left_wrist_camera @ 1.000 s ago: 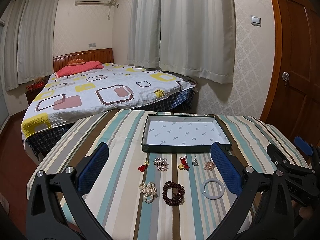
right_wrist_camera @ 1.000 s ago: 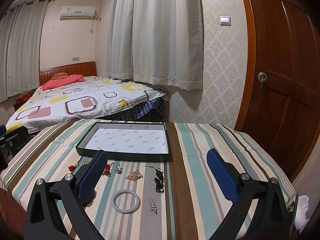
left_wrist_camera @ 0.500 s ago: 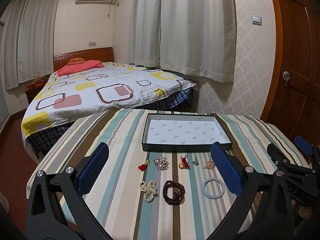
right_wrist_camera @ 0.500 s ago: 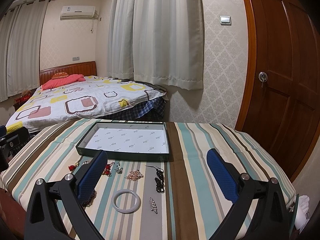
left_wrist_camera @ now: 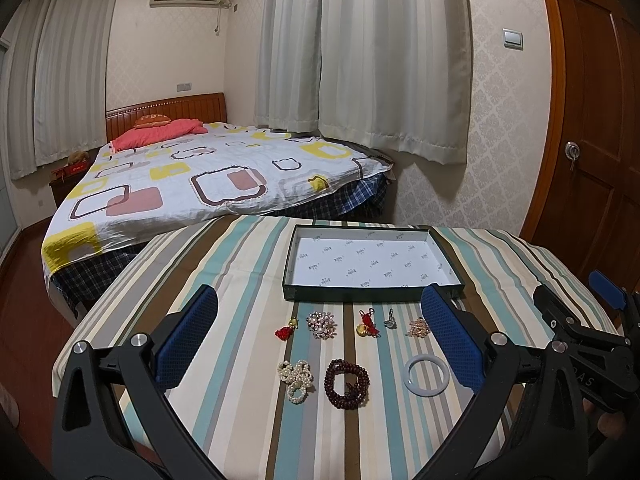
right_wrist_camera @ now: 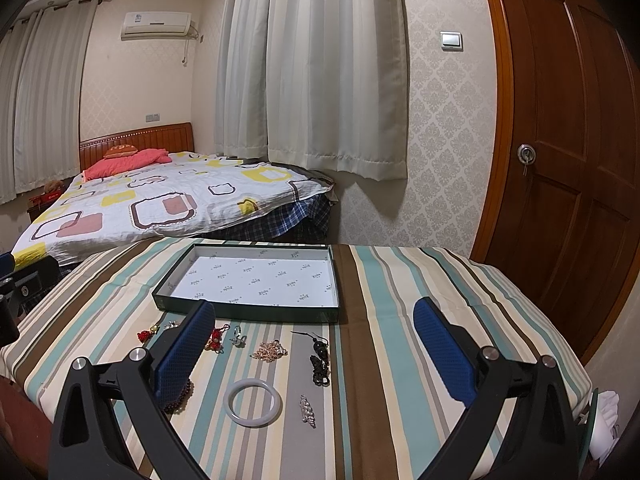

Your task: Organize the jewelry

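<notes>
1. On the striped-cloth counter [left_wrist_camera: 248, 280], toward its far edge, sits the shallow dark-green cardboard box with a white printed lining [left_wrist_camera: 370, 264], with nothing in it; the jewelry lies loose in two rows between the box and the near edge.
2. The left claw [left_wrist_camera: 320, 344] hovers above those rows with its blue-padded fingers wide apart and nothing between them. The right claw [right_wrist_camera: 316, 354] is likewise spread and empty.
3. Nearest the left claw are the white pearl bracelet cluster [left_wrist_camera: 295, 376], the dark red wooden bead bracelet [left_wrist_camera: 347, 378] and the pale white jade bangle [left_wrist_camera: 425, 373].
4. Behind them lie small charms and the sparkly beaded brooch [left_wrist_camera: 321, 323].
5. The step appears to be choosing a first piece. A good start would be the bangle or the bead bracelet: come straight down, straddle one side of the ring, close gently so neighbours are not dragged, then lift over the box wall.
6. Against the pictures from a second ago, almost nothing differs: the claws have hardly moved and every piece lies where it was.
</notes>
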{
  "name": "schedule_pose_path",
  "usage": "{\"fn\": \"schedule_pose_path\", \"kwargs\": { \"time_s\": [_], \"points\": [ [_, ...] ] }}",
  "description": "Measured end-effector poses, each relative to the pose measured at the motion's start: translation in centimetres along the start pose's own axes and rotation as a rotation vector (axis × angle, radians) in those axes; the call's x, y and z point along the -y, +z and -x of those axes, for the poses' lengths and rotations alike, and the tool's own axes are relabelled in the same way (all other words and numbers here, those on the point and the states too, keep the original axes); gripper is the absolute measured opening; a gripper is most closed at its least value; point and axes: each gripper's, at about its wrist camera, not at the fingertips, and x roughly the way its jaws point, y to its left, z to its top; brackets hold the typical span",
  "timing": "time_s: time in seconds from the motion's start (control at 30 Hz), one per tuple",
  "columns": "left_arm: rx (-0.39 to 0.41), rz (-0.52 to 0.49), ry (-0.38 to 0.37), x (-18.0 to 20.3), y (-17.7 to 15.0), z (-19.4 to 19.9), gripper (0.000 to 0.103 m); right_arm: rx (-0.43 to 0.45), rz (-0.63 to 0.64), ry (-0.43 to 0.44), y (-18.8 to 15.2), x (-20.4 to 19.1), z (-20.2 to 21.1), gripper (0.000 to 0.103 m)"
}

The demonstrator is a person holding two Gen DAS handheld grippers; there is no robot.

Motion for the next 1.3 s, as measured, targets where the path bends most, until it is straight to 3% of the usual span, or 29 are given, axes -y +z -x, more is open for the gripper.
{"fn": "schedule_pose_path", "kwargs": {
  "time_s": [0.47,0.77,1.3],
  "points": [
    [-0.008,0.001,-0.007,0.0,-0.3,-0.5,0.099,0.006,-0.008,0.0,0.3,-0.4,0.2,0.097],
    [-0.038,0.017,-0.006,-0.9,-2.3,-3.4,0.099,-0.016,-0.003,-0.01,-1.9,-0.1,-2.1,0.097],
    [-0.276,0.034,0.045,-3.5,-9.0,-12.5,0.099,-0.193,0.02,-0.012,-7.6,0.4,-8.7,0.097]
  ]
}}
